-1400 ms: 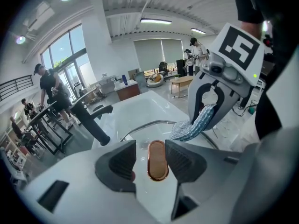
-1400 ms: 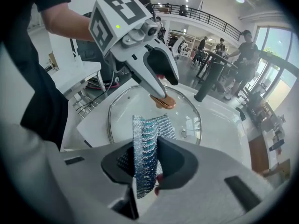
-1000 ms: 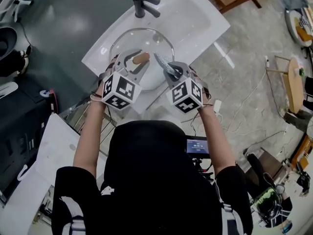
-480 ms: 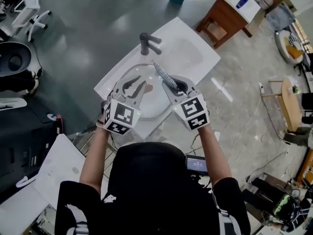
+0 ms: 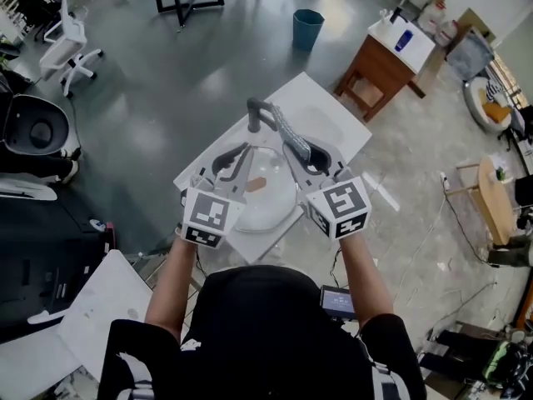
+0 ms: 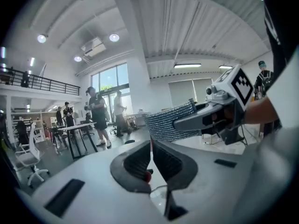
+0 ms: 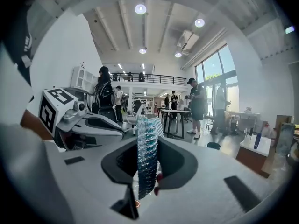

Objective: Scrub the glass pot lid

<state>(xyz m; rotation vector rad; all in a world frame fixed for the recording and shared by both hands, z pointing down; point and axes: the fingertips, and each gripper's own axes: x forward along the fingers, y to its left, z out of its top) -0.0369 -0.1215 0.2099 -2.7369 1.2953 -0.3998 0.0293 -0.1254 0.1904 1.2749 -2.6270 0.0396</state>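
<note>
Your left gripper (image 6: 151,146): jaws just closed, pressed together, nothing between.
Your right gripper (image 7: 147,146): pinching mesh scrub cloth (image 5: 283,130).
Glass pot lid (image 5: 271,202): in sink (image 5: 329,123) below both grippers. Unheld, it may slide as you scrub.

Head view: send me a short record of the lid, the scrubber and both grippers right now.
lid: glass pot lid lies in the white sink, nothing touching it
left gripper: shut, empty
right gripper: shut on the mesh scrubber
position: both grippers held up, clear of the lid
</note>
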